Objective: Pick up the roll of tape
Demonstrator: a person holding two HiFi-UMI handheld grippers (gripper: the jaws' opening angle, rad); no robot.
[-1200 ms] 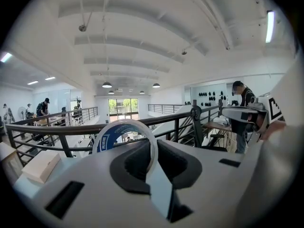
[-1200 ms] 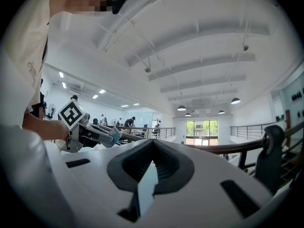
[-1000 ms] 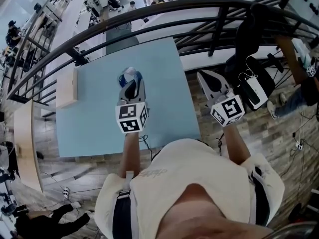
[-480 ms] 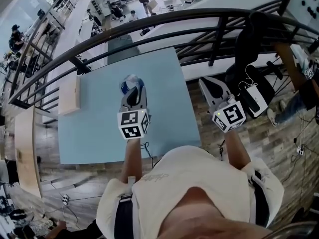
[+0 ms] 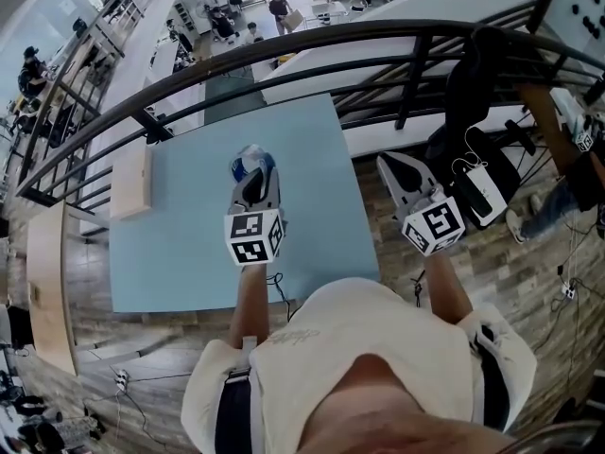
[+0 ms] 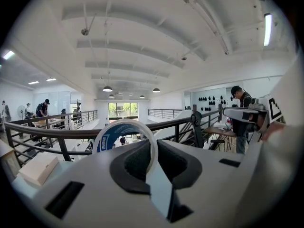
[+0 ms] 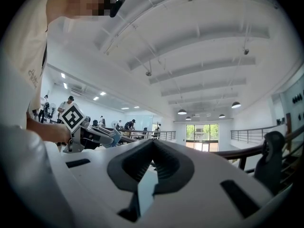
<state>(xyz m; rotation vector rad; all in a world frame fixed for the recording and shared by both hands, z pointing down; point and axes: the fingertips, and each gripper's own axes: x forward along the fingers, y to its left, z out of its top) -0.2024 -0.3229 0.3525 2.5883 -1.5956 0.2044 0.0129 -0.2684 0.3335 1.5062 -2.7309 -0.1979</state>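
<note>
The roll of tape (image 5: 248,159) is gripped by the left claw (image 5: 253,170) and is held over the middle of the light blue surface (image 5: 180,244), somewhat nearer its far edge than its near one. In the left gripper view the roll (image 6: 108,137) is seen standing on edge, white outside and printed blue on its inner wall. One side of the ring is pinched between the jaws of the left claw (image 6: 153,148), and the rest of the ring juts out to the left. The railing (image 6: 57,133) and the hall show through the ring's hole, so the roll is taken to be clear of the surface.

The right claw (image 5: 392,164) is held beyond the right edge of the surface, over the wooden floor (image 5: 492,253). In its own view the right claw (image 7: 152,144) is closed, tip against tip, with nothing between the jaws.

A pale flat box (image 5: 129,182) lies at the left edge of the surface, near the far left corner. It appears closed, and its contents cannot be told.
</note>
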